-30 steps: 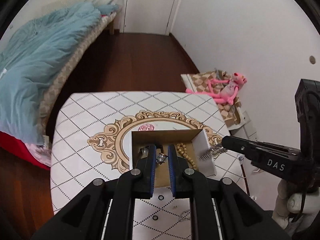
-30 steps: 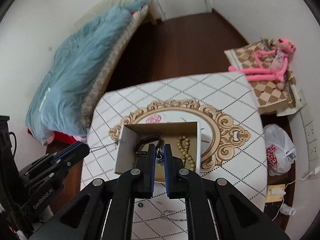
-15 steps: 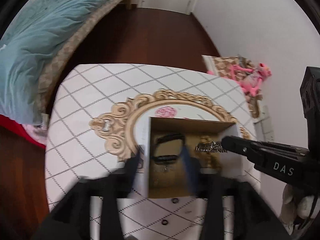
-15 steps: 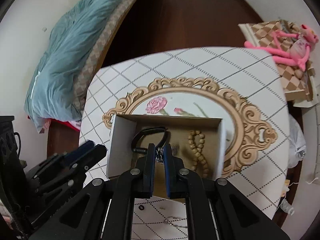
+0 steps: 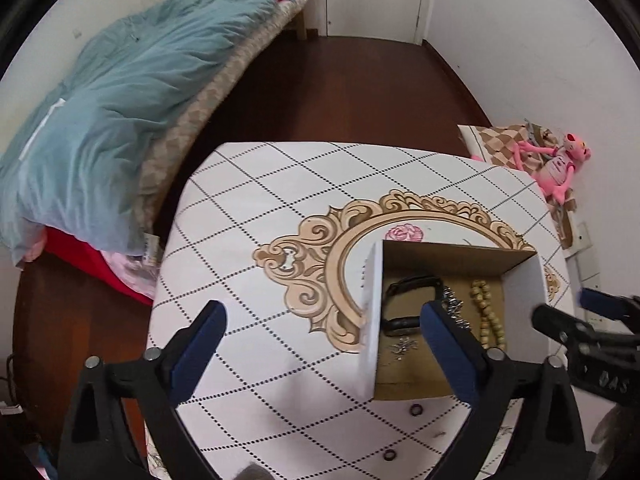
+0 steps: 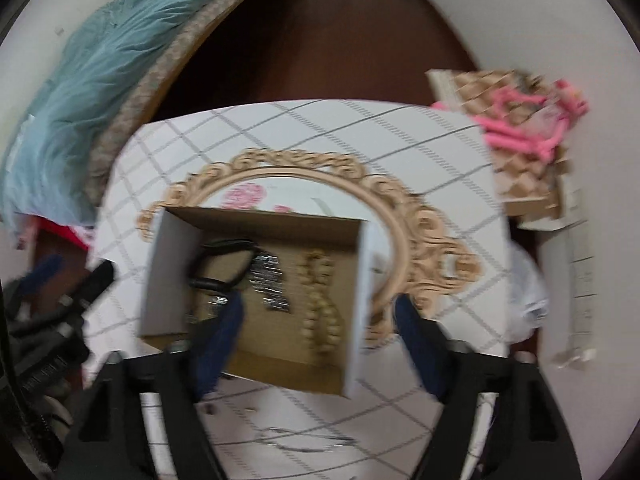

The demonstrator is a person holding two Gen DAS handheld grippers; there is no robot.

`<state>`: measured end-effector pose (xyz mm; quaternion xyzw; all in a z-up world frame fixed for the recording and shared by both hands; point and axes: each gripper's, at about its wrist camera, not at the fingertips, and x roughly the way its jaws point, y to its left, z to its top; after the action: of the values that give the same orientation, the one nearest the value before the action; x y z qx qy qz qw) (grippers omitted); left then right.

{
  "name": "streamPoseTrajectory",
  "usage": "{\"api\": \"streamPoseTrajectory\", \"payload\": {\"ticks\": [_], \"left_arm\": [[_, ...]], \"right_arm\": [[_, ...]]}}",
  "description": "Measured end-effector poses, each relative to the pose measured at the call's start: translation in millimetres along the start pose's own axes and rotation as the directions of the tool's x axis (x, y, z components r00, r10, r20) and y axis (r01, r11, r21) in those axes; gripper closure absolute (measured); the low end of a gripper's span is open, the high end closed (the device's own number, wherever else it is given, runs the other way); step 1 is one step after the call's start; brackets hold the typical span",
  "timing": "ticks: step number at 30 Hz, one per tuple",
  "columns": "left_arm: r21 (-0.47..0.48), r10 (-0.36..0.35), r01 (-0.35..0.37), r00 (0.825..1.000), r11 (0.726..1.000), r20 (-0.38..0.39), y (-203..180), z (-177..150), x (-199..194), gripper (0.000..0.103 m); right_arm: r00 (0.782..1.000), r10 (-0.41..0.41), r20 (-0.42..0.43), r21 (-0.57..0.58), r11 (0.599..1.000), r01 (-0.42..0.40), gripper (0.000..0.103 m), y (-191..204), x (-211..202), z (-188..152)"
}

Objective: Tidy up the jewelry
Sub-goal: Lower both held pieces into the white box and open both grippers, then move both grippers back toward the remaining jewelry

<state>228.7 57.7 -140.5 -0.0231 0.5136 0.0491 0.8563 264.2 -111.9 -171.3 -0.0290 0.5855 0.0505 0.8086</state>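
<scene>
An open cardboard box (image 5: 370,300) (image 6: 158,276) stands on the patterned table. Inside lie a black bracelet (image 5: 408,286) (image 6: 218,256), a silver chain piece (image 5: 452,308) (image 6: 272,284) and a wooden bead string (image 5: 486,316) (image 6: 320,304). My left gripper (image 5: 320,340) is open and empty over the box's left wall. My right gripper (image 6: 320,332) is open and empty above the box's near side; this view is blurred. Each gripper shows at the edge of the other's view, the right one (image 5: 588,320) and the left one (image 6: 76,284).
Small dark rings (image 5: 416,410) and a thin chain (image 6: 304,438) lie on the table (image 5: 260,208) in front of the box. A bed with a blue quilt (image 5: 100,112) is at left. A pink plush toy (image 5: 560,166) and a checked box sit on the floor at right.
Both grippers have opened. The silver chain that the right gripper held now lies in the box. The left gripper has moved left of the box.
</scene>
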Motion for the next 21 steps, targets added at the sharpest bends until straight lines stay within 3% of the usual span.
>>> {"api": "streamPoseTrajectory", "payload": {"ticks": [2,7,14,21], "left_arm": [[0.012,0.019,-0.019,1.0,1.0,0.004,-1.8,-6.4,-0.7,0.0],[0.032,0.018,-0.018,1.0,0.999,-0.009,-9.2,-23.2,-0.6,0.0],[0.038,-0.004,0.004,1.0,0.999,0.002,-17.4,-36.7,-19.2,0.0],[0.04,-0.001,-0.001,0.998,0.999,0.057,-18.9,-47.0,-57.4,0.0]], "right_arm": [[0.998,-0.058,0.008,0.003,0.998,0.058,0.011,-3.3,-0.3,-12.9],[0.995,-0.103,0.019,0.024,0.994,0.103,0.007,-9.4,2.7,-38.4],[0.993,-0.103,0.055,0.058,0.993,0.1,0.007,-8.2,-11.1,-59.0],[0.985,-0.111,0.133,0.061,0.993,0.104,0.007,-2.3,-50.6,-76.9]]}}
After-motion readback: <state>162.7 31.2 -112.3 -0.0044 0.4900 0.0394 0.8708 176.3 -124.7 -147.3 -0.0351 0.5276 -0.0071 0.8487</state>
